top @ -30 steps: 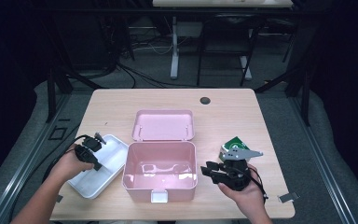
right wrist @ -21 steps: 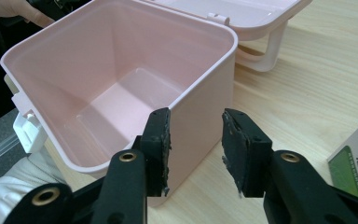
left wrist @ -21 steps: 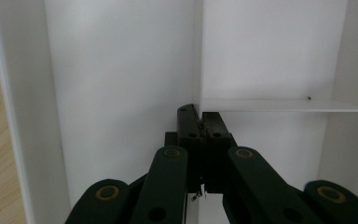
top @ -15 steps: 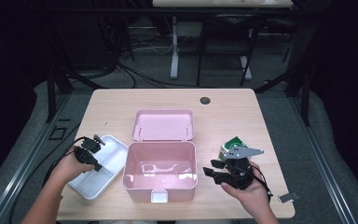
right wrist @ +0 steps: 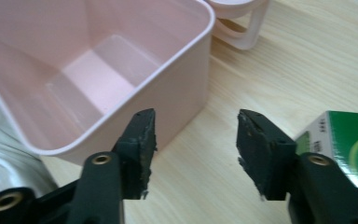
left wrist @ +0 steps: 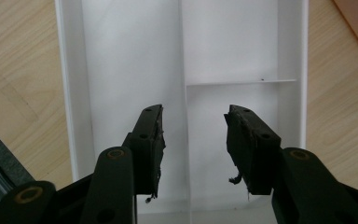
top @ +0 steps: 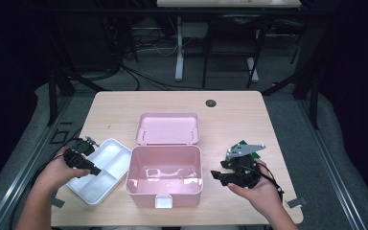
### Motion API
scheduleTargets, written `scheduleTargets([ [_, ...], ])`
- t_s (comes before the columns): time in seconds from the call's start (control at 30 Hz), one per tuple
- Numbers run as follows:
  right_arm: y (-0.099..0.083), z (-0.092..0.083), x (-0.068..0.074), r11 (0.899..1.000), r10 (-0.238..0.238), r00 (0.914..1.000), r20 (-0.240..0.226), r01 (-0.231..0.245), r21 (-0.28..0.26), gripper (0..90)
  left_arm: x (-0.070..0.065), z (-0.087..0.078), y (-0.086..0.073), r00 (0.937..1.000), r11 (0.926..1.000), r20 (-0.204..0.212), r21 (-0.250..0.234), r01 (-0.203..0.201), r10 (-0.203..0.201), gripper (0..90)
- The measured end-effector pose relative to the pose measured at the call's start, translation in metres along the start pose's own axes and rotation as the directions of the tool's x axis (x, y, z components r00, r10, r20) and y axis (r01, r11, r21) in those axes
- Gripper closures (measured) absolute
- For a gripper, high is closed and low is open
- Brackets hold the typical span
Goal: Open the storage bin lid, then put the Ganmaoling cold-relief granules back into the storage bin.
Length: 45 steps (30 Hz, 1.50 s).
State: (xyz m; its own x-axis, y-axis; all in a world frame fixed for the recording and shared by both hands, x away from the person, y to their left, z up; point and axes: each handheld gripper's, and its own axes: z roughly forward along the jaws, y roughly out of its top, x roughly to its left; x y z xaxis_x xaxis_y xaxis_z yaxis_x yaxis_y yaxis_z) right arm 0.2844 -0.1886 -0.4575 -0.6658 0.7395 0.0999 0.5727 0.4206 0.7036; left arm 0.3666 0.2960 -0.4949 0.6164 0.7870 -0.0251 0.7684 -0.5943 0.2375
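White tray (left wrist: 130, 56) under parted left jaws, empty

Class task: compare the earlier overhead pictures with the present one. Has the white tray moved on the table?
No. The white tray lies in the same spot beside the pink box, at the table's left front.

Black tool (left wrist: 193, 140) with worn pads (left wrist: 242, 140) and brass-coloured rivets (left wrist: 115, 153).

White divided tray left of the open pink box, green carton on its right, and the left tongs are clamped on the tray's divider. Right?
Not quite: the left tongs are open, pads clear of the white tray, as the left gripper view shows. The tray lies left of the pink box and the green carton on its right.
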Motion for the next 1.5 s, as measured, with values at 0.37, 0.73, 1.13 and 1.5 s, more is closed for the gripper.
scheduleTargets([
  [0.37,0.021,0.009,-0.024,0.995,-0.001,0.9956,0.094,-0.008,0.104,35.7,-0.002,-0.004,-0.001,0.9999,0.9994,-0.013,-0.033,0.006,-0.006,52.4],
  [0.73,0.032,0.013,-0.046,0.985,0.001,0.9876,0.157,-0.029,0.172,31.2,-0.003,-0.009,-0.001,0.9995,0.9986,0.023,-0.048,0.023,-0.022,49.3],
  [1.13,0.039,0.021,-0.073,0.953,0.005,0.9818,0.190,-0.062,0.297,14.9,0.001,-0.014,-0.003,0.9963,0.9947,0.060,-0.079,0.067,-0.062,45.2],
  [1.5,0.044,0.034,-0.093,0.899,0.040,0.9773,0.208,-0.126,0.420,2.3,0.003,-0.017,-0.004,0.9957,0.9936,0.071,-0.091,0.066,-0.060,44.4],
])
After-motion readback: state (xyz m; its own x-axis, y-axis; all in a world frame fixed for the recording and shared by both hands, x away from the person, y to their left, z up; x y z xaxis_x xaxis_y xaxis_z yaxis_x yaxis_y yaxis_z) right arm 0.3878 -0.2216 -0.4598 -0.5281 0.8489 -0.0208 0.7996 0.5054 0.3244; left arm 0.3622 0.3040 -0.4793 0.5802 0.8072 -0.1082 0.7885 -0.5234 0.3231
